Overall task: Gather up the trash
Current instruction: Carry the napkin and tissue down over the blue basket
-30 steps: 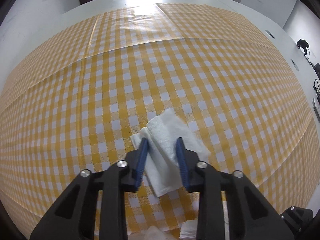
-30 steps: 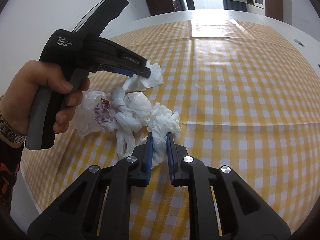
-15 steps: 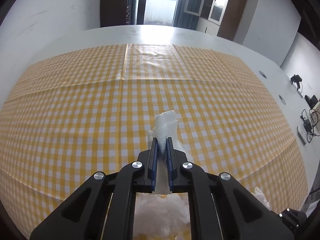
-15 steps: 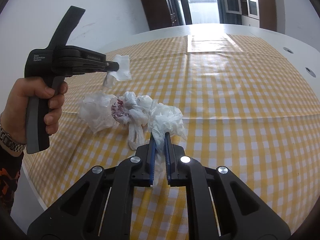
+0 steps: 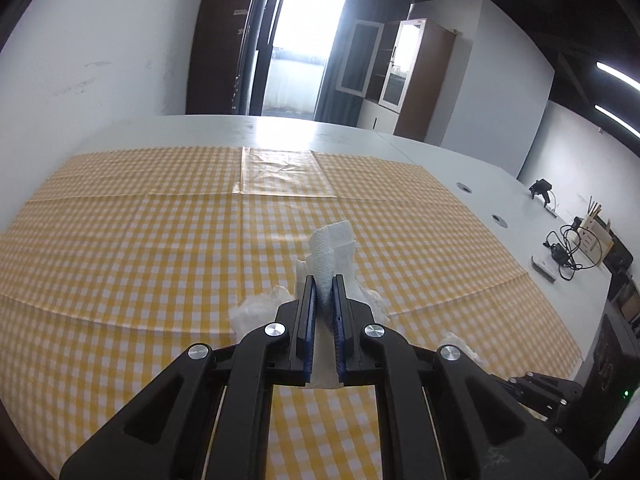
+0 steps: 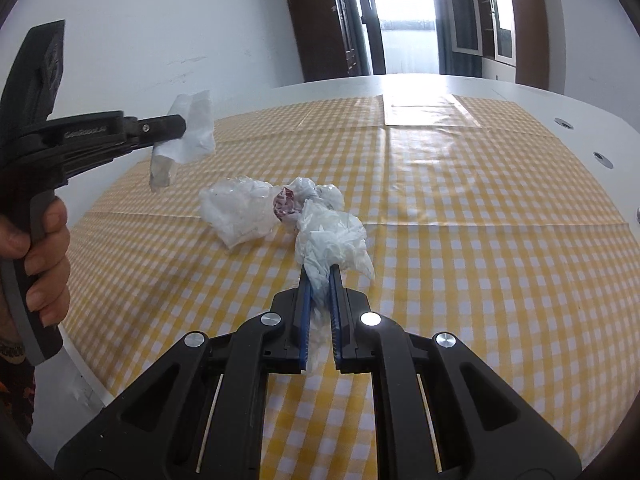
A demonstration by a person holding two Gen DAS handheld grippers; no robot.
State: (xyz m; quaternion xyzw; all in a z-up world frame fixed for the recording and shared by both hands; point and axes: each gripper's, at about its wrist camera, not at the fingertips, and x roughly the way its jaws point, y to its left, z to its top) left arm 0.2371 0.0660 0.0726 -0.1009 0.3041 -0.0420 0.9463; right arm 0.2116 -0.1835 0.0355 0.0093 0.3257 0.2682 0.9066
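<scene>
My left gripper [image 5: 323, 280] is shut on a folded white paper napkin [image 5: 332, 248] and holds it in the air above the table. It also shows in the right wrist view [image 6: 180, 126], at the left, with the napkin [image 6: 192, 136] hanging from it. My right gripper [image 6: 319, 272] is shut on a crumpled white tissue wad [image 6: 332, 240], lifted just off the cloth. A crumpled plastic bag with a red print [image 6: 248, 208] lies on the yellow checked tablecloth [image 6: 460, 248] just behind the wad.
The cloth covers a large white table [image 5: 460, 168] with round cable holes. Cables, a charger and a small box [image 5: 576, 248] sit at the far right edge. More white trash [image 5: 256, 308] lies under the left gripper. The near left table edge [image 6: 86, 376] is close.
The left gripper shut on the napkin and lifted it off the table. The right gripper rose slightly with the tissue wad, pulling it away from the plastic bag.
</scene>
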